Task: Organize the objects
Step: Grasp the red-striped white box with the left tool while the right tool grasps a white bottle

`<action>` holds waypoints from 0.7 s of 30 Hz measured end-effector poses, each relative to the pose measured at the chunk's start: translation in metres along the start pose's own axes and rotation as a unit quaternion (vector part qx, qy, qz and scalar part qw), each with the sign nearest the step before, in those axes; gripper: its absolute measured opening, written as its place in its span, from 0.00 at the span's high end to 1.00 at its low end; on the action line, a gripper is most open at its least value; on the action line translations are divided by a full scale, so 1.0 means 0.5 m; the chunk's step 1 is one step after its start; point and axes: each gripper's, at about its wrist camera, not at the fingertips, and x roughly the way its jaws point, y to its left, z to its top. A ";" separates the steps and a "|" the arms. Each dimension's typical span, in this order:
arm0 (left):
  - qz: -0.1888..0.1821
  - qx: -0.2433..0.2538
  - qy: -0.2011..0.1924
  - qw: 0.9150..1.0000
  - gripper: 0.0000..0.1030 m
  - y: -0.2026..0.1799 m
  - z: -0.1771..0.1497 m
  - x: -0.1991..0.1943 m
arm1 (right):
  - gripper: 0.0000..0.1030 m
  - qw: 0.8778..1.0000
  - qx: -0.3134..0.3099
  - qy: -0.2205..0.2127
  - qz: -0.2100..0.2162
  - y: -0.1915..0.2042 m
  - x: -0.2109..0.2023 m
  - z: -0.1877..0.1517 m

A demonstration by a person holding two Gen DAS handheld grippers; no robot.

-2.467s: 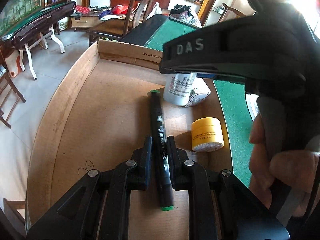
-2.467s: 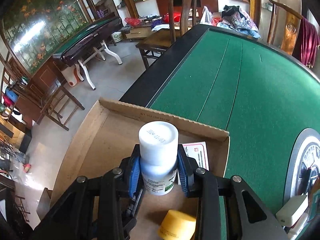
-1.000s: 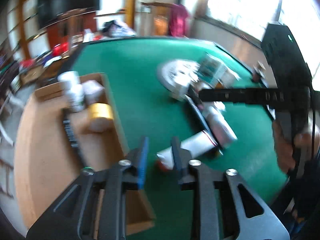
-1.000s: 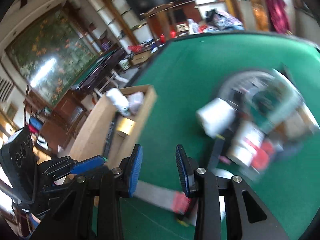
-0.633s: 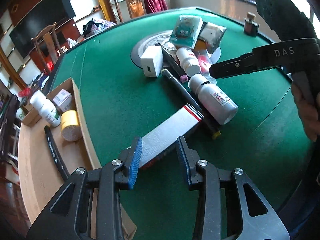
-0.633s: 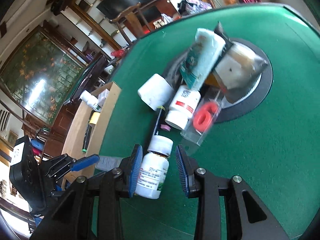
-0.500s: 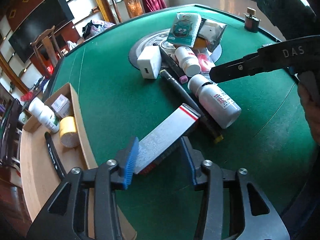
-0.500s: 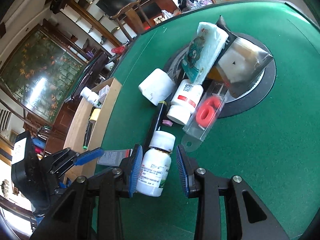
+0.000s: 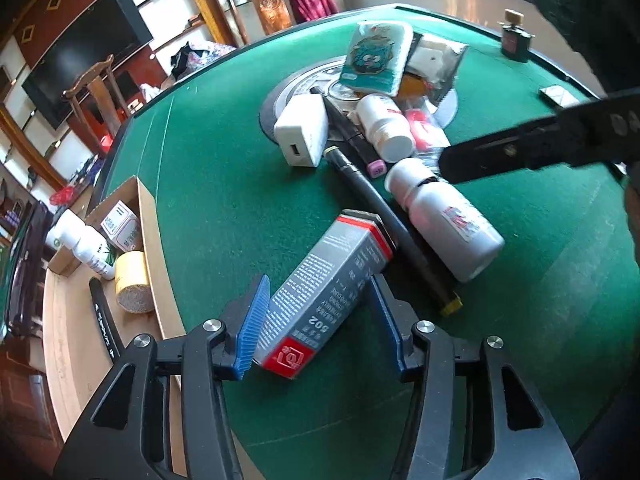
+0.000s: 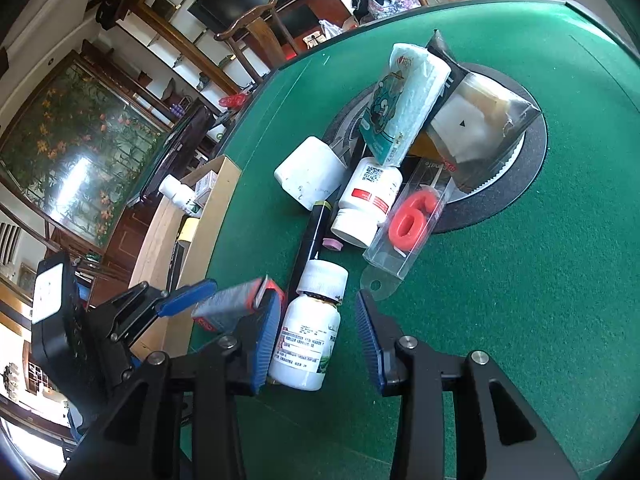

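A grey carton with a red end (image 9: 320,280) lies on the green table between the jaws of my left gripper (image 9: 318,320). Those jaws are opening, and there is a gap on the right side. A white pill bottle (image 10: 308,332) lies between the fingers of my right gripper (image 10: 318,340), whose jaws are also opening and stand clear on the right. At the left, the cardboard box (image 9: 148,240) holds a white bottle (image 9: 84,248), a small carton (image 9: 122,228), a yellow tape roll (image 9: 132,280) and a black marker (image 9: 104,320).
A pile sits around the table's round centre: a white charger (image 9: 302,132), a long black pen (image 9: 384,216), a red-labelled bottle (image 9: 384,128), a tissue pack (image 9: 376,60) and a red piece in a clear case (image 10: 412,224). A small perfume bottle (image 9: 514,38) stands near the far edge.
Both grippers left the marker and the bottle in the cardboard box and swung over to the pile. The left jaws widened around the grey carton, the right around the lying bottle.
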 end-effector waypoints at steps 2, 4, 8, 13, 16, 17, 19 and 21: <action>-0.004 -0.011 0.006 1.000 0.51 0.001 0.004 0.010 | 0.62 1.000 0.000 -0.001 -0.002 0.001 -0.002 -0.001; -0.020 -0.031 0.017 0.999 0.51 0.003 -0.001 0.017 | 0.62 1.000 -0.001 -0.003 -0.006 0.002 -0.003 -0.001; -0.058 -0.093 0.020 0.994 0.70 -0.003 -0.015 0.009 | 0.62 1.000 -0.001 0.002 -0.016 0.007 0.001 -0.005; -0.054 -0.142 0.008 0.988 0.74 -0.017 -0.032 -0.001 | 0.62 0.999 -0.019 0.013 -0.028 0.025 0.017 -0.015; -0.039 -0.154 0.001 0.987 0.74 -0.020 -0.034 -0.001 | 0.62 0.998 -0.035 0.024 -0.036 0.041 0.033 -0.024; -0.035 -0.153 -0.001 0.988 0.74 -0.024 -0.033 -0.001 | 0.62 0.998 -0.040 0.025 -0.041 0.046 0.037 -0.027; -0.032 -0.155 -0.004 0.987 0.74 -0.021 -0.027 0.000 | 0.62 0.997 -0.053 0.024 -0.050 0.055 0.046 -0.034; -0.033 -0.156 -0.006 0.987 0.73 -0.019 -0.026 0.002 | 0.62 0.996 -0.060 0.020 -0.061 0.059 0.052 -0.040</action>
